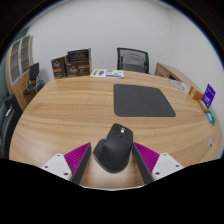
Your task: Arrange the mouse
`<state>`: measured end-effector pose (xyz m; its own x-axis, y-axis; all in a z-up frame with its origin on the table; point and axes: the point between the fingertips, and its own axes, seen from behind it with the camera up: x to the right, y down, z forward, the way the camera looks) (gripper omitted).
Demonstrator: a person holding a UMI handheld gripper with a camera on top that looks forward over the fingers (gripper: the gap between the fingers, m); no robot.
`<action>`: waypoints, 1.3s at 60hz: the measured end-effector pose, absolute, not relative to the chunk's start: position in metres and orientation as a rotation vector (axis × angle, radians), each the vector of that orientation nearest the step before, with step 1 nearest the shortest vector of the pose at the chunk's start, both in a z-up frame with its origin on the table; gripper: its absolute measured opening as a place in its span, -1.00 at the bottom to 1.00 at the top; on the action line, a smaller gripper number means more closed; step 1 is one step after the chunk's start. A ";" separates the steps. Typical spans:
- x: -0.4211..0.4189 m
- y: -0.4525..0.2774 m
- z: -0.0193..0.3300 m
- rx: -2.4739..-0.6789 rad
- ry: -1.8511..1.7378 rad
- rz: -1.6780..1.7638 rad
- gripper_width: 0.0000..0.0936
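Holding: we see the gripper (pixel 112 160) spread wide, with the black mouse (pixel 113 148) standing between its fingers and a strip of wooden table (pixel 60 115) showing at either side of it, so we judge nothing is clamped.
Mouse: it rests on the table near the front edge, its rounded back toward us.
Mouse pad: the dark grey mouse pad (pixel 143 100) lies flat well beyond the mouse, toward the middle of the table and a little to the right.
Slip risk: we think the mouse's curved, smooth sides could squirt out forward if the pads (pixel 78 157) close too low or off-centre.
Edge risk: we judge that a nudge backward could tip the mouse off the near edge.
Placement risk: a skewed carry could leave the mouse half off the mouse pad or crooked on it.
Clutter: a purple box (pixel 209 95) stands at the far right edge, clear of the likely path.
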<state>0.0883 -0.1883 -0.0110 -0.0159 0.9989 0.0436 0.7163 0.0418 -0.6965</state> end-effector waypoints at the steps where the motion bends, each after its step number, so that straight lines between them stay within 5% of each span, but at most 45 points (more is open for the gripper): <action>1: 0.085 -0.190 -0.012 -1.728 -1.787 0.683 0.86; 19: 0.057 -0.214 -0.013 -1.684 -1.806 0.733 0.78; 42: 0.049 -0.220 -0.011 -1.677 -1.801 0.793 0.13; 44: 0.043 -0.218 -0.005 -1.693 -1.759 0.820 -0.08; 62: 0.056 -0.222 -0.005 -1.695 -1.827 0.761 -0.21; 78: 0.039 -0.234 0.087 -1.630 -1.832 0.866 -0.21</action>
